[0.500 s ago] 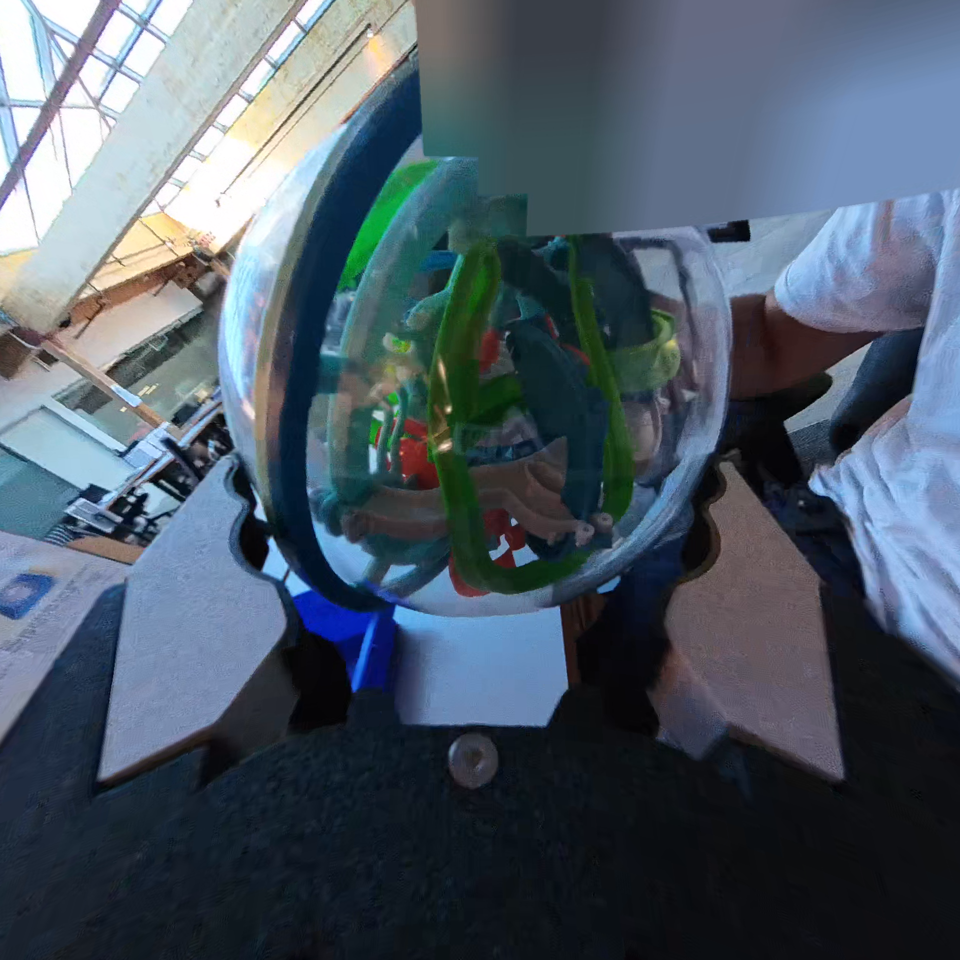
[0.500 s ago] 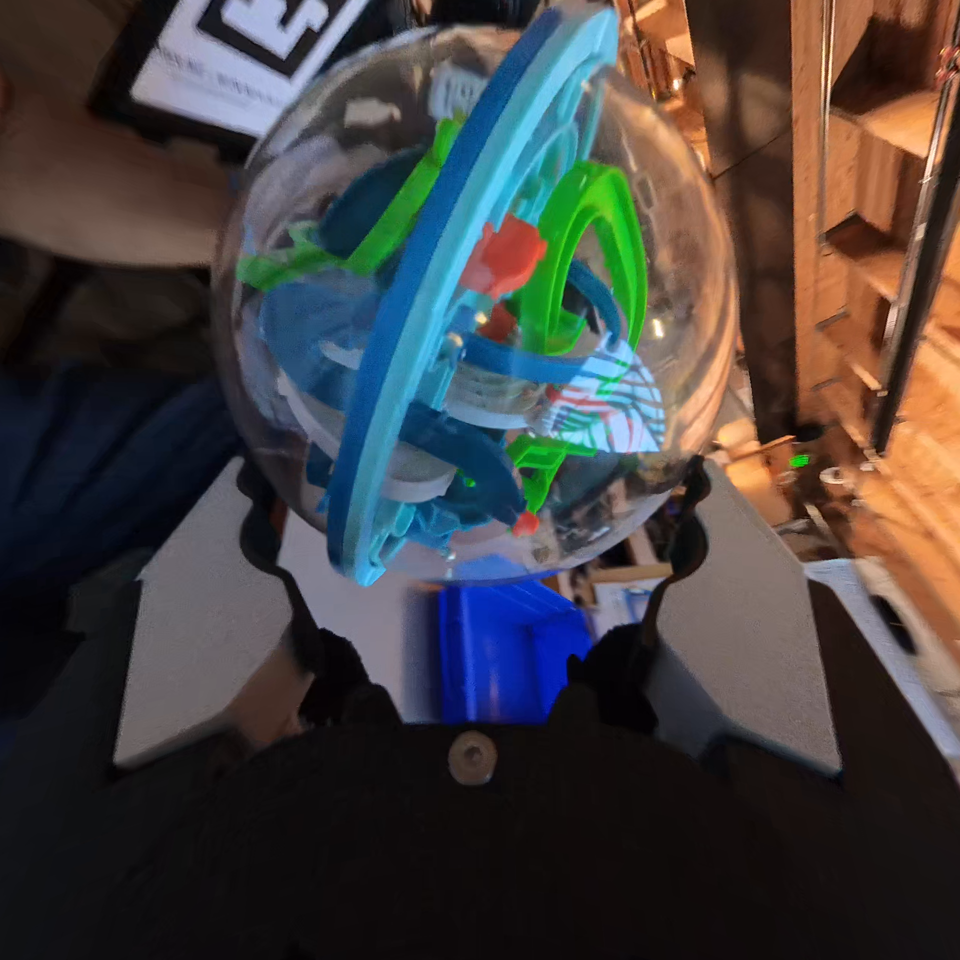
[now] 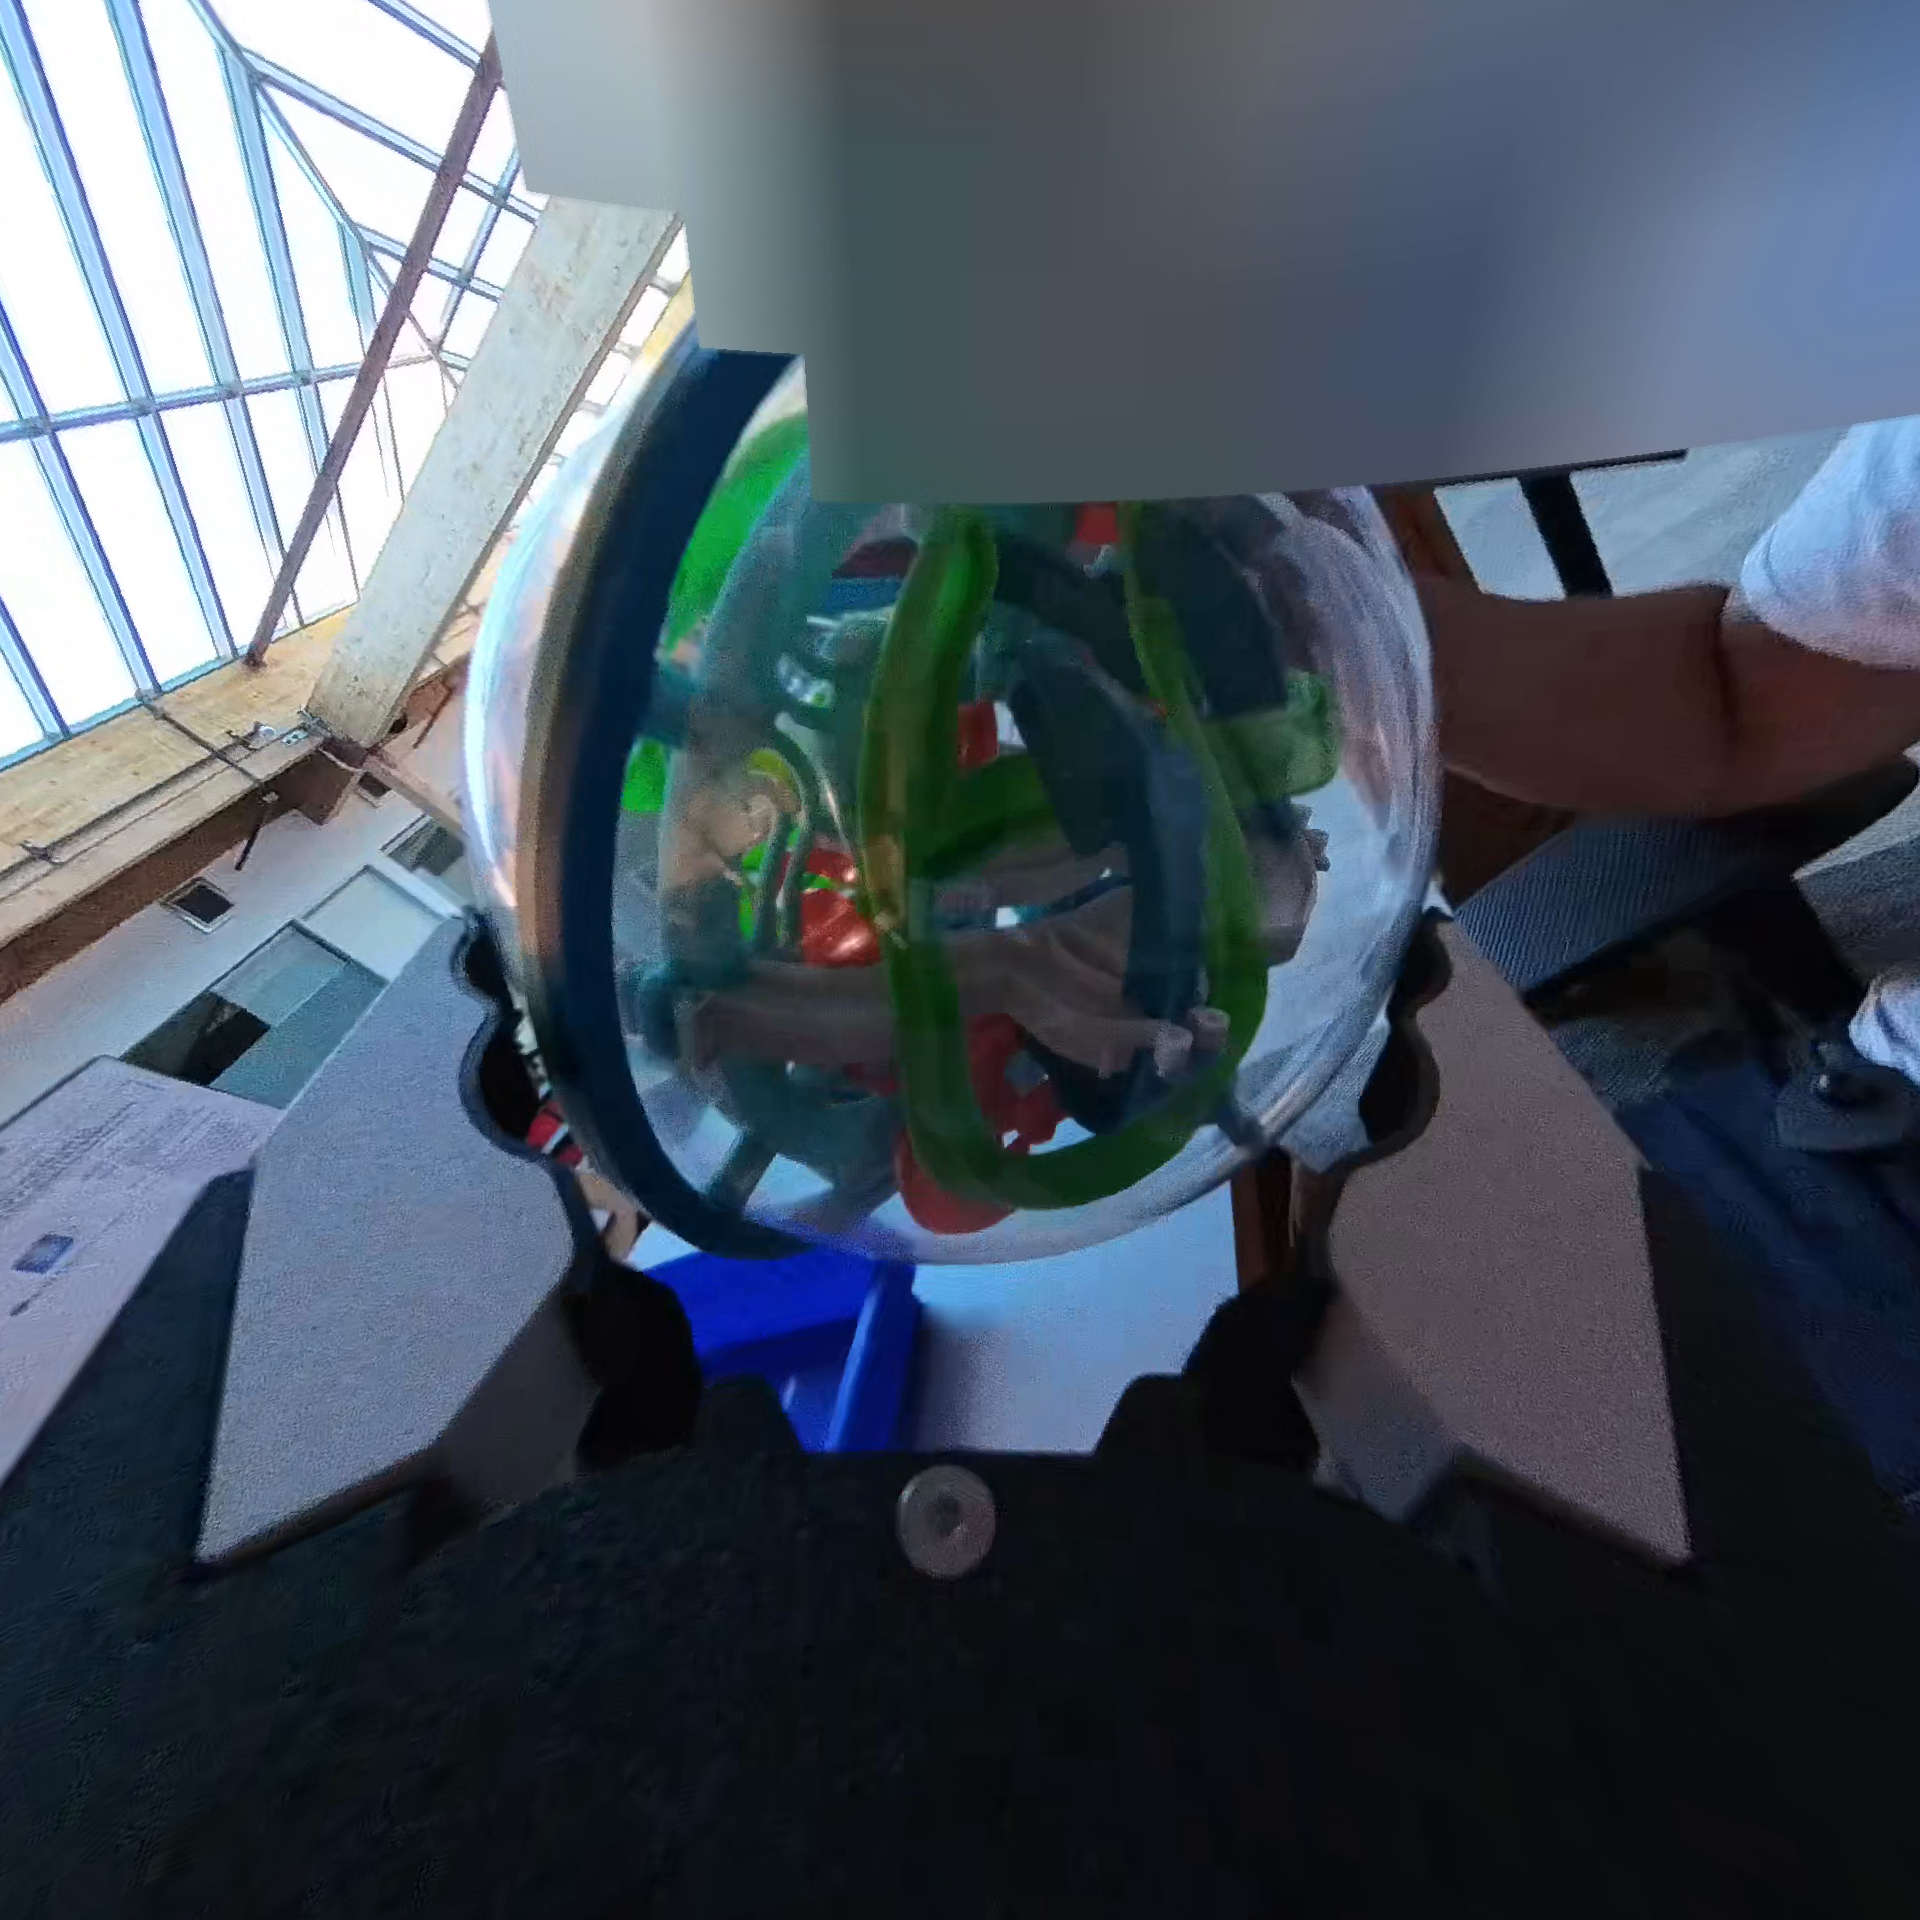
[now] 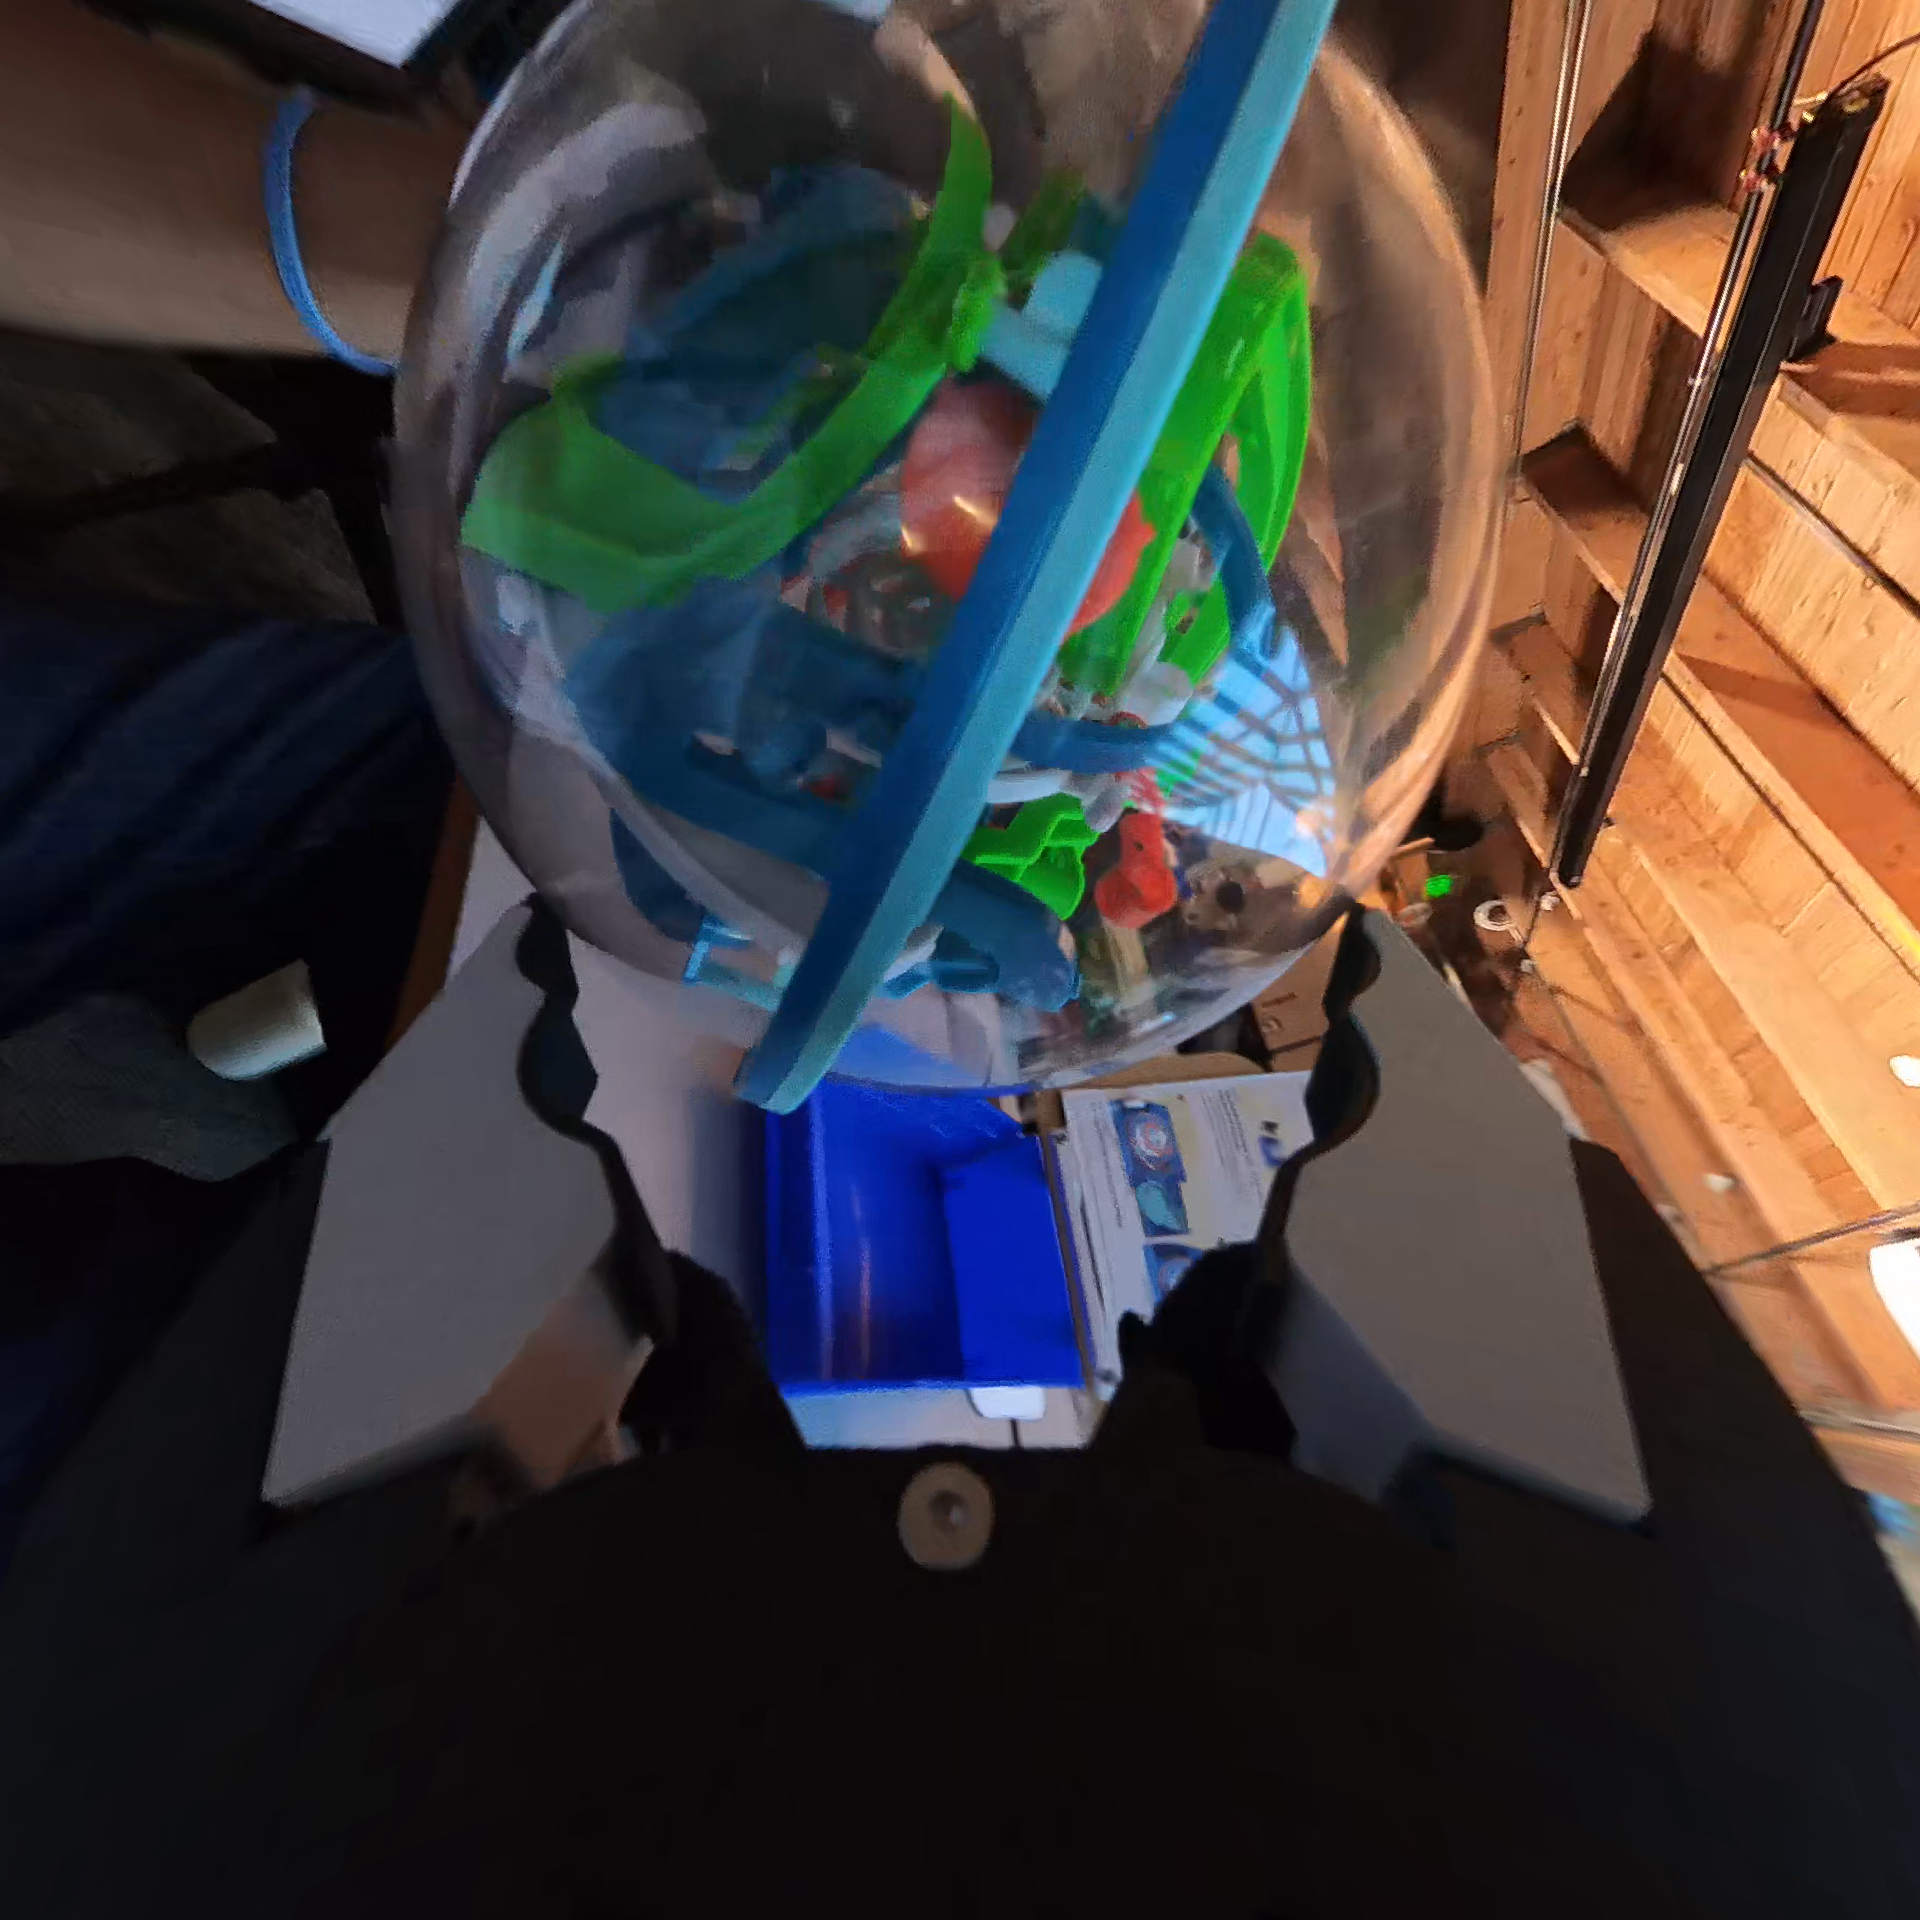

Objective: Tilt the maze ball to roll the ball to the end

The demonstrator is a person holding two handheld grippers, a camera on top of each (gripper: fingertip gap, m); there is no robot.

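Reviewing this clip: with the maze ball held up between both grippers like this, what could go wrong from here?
1. The maze ball is a smooth clear sphere, and the left gripper and right gripper each touch it only at the fingertips, low on its sides. A sharp tilt could let it slip.
2. It is held in the air above a blue bin, so a slip likely means a drop.
3. Glare and blur hide the small ball, so judging the tilt looks hard.

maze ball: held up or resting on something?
Held up. The maze ball sits between the left gripper fingers and the right gripper fingers, with a blue bin visible well below it.
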